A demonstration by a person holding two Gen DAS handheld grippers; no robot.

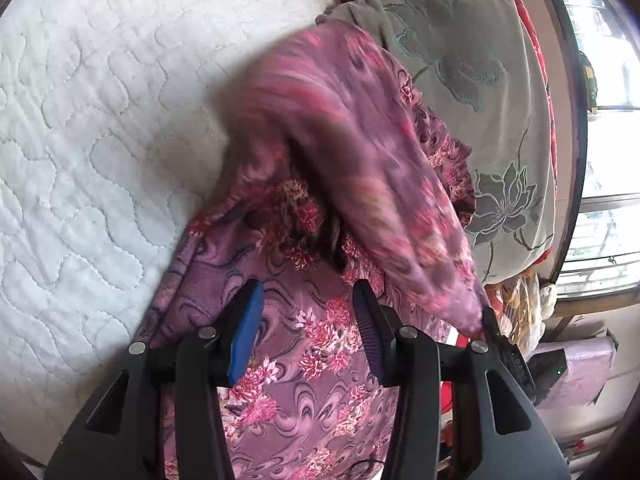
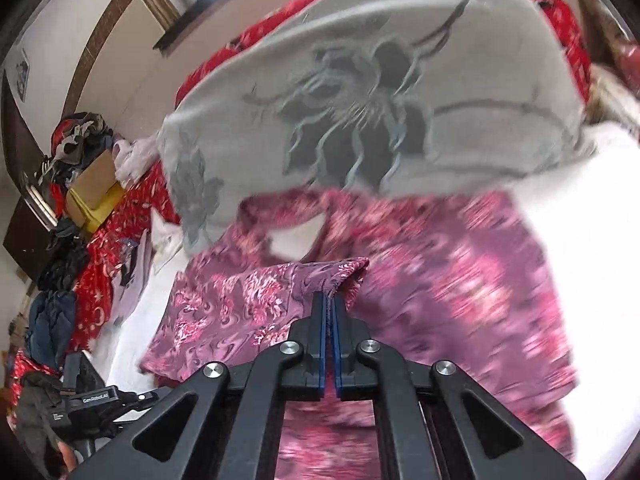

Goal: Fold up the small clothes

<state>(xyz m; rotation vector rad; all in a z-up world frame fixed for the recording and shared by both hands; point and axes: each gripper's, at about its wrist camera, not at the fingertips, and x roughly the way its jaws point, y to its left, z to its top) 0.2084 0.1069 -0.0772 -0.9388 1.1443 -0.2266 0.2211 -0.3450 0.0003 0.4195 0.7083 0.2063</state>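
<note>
A purple garment with pink flowers (image 1: 304, 360) lies on a white quilted mattress (image 1: 100, 120). My left gripper (image 1: 306, 292) hovers just above it, open, with nothing between its blue pads. In the right wrist view my right gripper (image 2: 329, 298) is shut on a folded edge of the same garment (image 2: 240, 304). That held part rises off the bed. The left wrist view shows it as a blurred flap (image 1: 360, 152) sweeping up from the right gripper (image 1: 496, 332) at the right. The rest of the garment (image 2: 460, 280) stays spread on the mattress.
A grey pillow with a dark flower pattern (image 1: 480, 80) (image 2: 380, 100) lies just beyond the garment, over red patterned bedding (image 2: 568, 20). Beside the bed are a cardboard box (image 2: 96, 184), piles of dark clothes (image 2: 76, 136) and a window (image 1: 608, 140).
</note>
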